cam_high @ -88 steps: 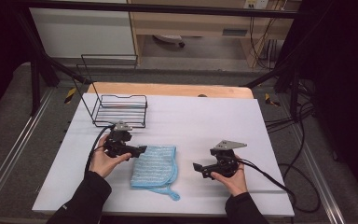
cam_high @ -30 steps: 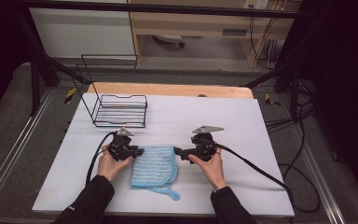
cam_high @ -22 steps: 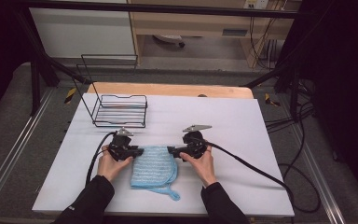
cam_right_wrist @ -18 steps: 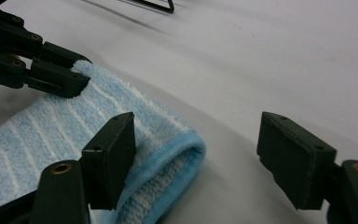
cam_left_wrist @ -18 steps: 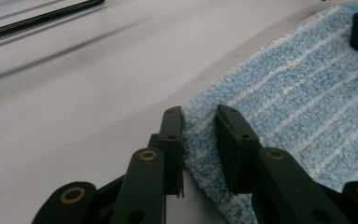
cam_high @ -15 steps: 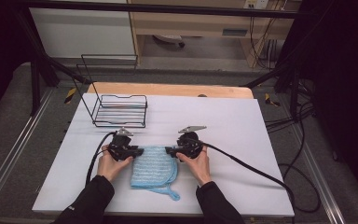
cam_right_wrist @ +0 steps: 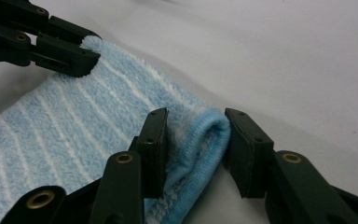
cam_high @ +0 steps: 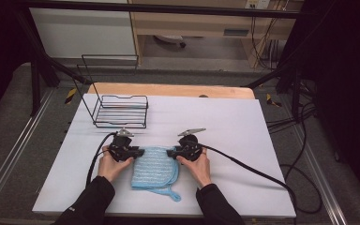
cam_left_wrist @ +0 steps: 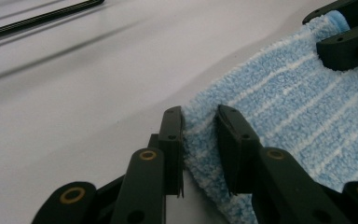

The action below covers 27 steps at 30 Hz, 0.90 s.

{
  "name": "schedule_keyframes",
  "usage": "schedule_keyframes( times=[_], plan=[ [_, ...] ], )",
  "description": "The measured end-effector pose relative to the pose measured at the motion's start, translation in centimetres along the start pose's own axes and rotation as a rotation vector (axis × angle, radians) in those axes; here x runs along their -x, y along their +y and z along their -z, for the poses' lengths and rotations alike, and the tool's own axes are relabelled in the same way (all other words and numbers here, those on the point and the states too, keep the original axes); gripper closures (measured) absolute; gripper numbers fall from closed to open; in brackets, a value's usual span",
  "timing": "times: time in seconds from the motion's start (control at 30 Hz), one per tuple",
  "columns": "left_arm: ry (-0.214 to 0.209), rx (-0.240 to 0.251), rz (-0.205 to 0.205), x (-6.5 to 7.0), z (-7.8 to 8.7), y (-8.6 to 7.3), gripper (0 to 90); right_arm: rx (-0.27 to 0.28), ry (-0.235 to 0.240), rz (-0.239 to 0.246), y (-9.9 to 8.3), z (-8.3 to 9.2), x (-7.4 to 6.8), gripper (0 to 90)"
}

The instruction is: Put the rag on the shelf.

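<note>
A folded blue towel (cam_high: 152, 169) with white stripes lies on the white table (cam_high: 243, 136), a hanging loop at its near corner. My left gripper (cam_high: 139, 152) is shut on the towel's far left corner; in the left gripper view the pads (cam_left_wrist: 199, 128) pinch the terry edge (cam_left_wrist: 284, 102). My right gripper (cam_high: 171, 152) is at the far right corner. Its jaws have just been closing, and the towel's folded hem (cam_right_wrist: 205, 135) is squeezed between its fingers (cam_right_wrist: 154, 149). Each gripper view shows the other gripper's jaws on the opposite corner (cam_left_wrist: 345, 32) (cam_right_wrist: 60, 51).
A black wire rack (cam_high: 122, 111) stands behind the towel at the table's far left. A wooden board (cam_high: 168, 90) edges the far side. Black cables trail from both grippers, the right one (cam_high: 258, 171) across the table to the right.
The right hand has moved left and down to the towel's far right corner, and its jaws have closed around the hem. The left gripper has stayed on its corner.
</note>
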<state>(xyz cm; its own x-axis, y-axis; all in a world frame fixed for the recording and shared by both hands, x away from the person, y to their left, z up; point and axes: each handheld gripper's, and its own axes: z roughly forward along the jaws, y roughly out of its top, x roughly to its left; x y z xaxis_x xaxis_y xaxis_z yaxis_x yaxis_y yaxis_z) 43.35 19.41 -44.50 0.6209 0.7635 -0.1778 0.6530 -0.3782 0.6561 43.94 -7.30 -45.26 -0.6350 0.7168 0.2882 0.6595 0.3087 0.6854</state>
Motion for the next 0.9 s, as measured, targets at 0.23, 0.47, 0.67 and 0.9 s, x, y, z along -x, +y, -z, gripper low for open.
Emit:
schedule_keyframes(
  times=[0.23, 0.47, 0.67, 0.9],
  plan=[
    [-0.009, 0.000, 0.010, -0.11, 0.02, -0.01, 71.4, -0.012, 0.022, -0.010, 0.01, 0.08, -0.06, 72.5],
    [-0.042, -0.002, 0.051, -0.36, 0.07, -0.01, 77.4, -0.036, 0.046, -0.059, 0.34, 0.14, 0.23, 78.7],
    [-0.045, 0.000, 0.063, -0.32, 0.18, 0.01, 79.9, -0.039, 0.051, -0.081, 0.45, 0.20, 0.31, 81.2],
    [-0.045, 0.016, 0.054, -0.22, 0.54, 0.08, 81.5, -0.023, 0.049, -0.089, 0.51, 0.54, 0.15, 82.0]
  ],
)
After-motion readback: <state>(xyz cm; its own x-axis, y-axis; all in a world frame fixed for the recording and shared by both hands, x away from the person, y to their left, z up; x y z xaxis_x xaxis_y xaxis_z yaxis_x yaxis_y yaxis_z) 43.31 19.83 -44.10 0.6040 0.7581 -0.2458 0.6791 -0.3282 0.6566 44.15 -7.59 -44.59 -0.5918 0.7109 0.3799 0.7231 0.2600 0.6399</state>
